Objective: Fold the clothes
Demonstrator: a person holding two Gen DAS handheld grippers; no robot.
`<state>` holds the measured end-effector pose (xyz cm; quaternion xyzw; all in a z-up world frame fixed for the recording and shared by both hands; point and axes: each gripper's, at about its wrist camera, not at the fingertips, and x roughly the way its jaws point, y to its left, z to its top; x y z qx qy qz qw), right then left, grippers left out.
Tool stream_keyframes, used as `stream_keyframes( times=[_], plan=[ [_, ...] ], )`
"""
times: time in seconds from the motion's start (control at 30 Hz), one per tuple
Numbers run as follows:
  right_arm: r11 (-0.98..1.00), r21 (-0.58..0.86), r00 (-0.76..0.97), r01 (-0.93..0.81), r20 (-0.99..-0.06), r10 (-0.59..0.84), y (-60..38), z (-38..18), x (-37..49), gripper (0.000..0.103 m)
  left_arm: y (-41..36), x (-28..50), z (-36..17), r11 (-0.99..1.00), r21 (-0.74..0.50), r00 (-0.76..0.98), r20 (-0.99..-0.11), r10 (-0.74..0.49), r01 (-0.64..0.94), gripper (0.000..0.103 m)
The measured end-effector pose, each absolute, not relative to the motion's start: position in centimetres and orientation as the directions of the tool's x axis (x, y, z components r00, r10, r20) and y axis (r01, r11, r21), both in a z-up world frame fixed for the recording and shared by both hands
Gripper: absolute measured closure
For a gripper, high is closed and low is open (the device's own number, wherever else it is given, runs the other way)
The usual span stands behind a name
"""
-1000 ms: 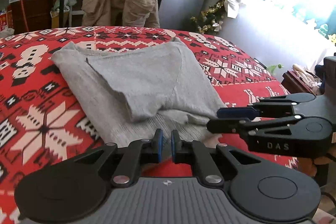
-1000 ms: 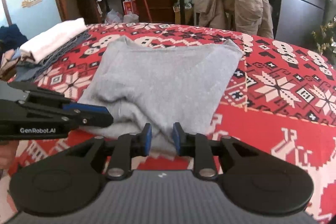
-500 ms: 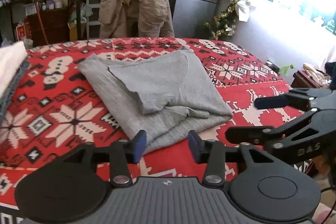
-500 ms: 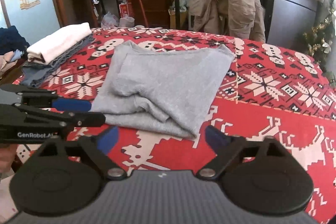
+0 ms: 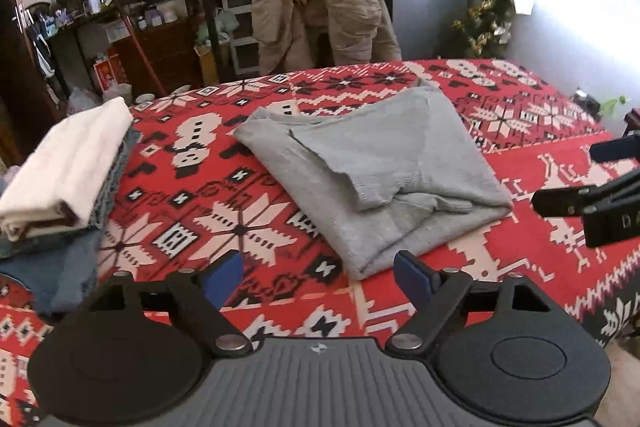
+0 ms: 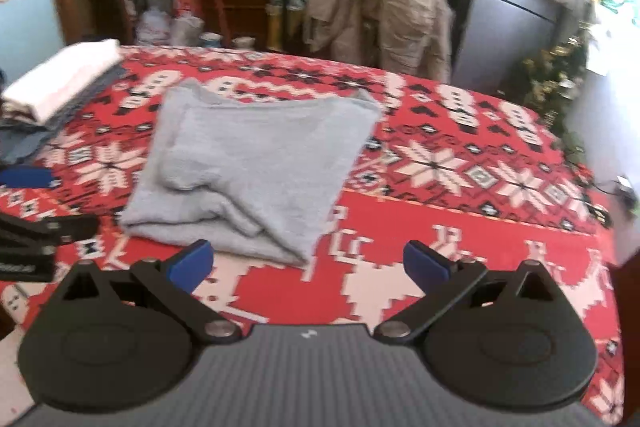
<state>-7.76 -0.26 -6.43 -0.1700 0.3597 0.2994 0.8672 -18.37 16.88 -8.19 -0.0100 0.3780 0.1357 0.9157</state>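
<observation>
Left gripper [image 5: 318, 277] is opening, right gripper [image 6: 308, 263] is opening wide; both empty, folded sweater [image 5: 380, 171] at 12 o'clock on tabletop [image 5: 560, 267].

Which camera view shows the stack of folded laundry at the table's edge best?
The left wrist view: the stack of folded laundry is sharp, with its layers visible. The right wrist view shows it blurred and farther off at the left edge.
</observation>
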Motion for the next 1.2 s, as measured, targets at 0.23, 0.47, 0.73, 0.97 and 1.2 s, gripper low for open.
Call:
stream_keyframes(
  times=[0.23,0.47,0.73,0.97,1.2],
  plan=[
    [0.748,-0.127,0.586,-0.651,-0.711,0.390,0.3,-6.0,-7.2,0.001,17.5,-17.9,-8.1,0.965,0.014,0.679,-0.708,0.195,-0.262,0.021],
    [0.762,0.047,0.492,-0.645,-0.738,0.462,0.6,-6.9,-5.7,0.001,20.1,-15.8,-8.8,0.916,-0.181,0.648,-0.754,0.105,-0.359,0.020],
    [0.735,0.021,0.508,-0.677,-0.710,0.488,3.5,-9.3,-7.2,0.014,22.4,-15.7,-9.0,0.876,-0.279,0.661,-0.748,0.058,-0.393,0.022],
    [0.703,0.042,0.444,-0.710,-0.748,0.493,7.3,-11.7,-6.9,0.091,22.4,-15.3,-9.3,0.887,-0.279,0.649,-0.760,0.030,-0.367,0.022],
    [0.676,-0.037,0.476,-0.736,-0.739,0.477,7.1,-12.7,-9.0,0.091,22.3,-15.1,-9.7,0.892,-0.275,0.641,-0.767,0.021,-0.358,0.021]
  ],
)
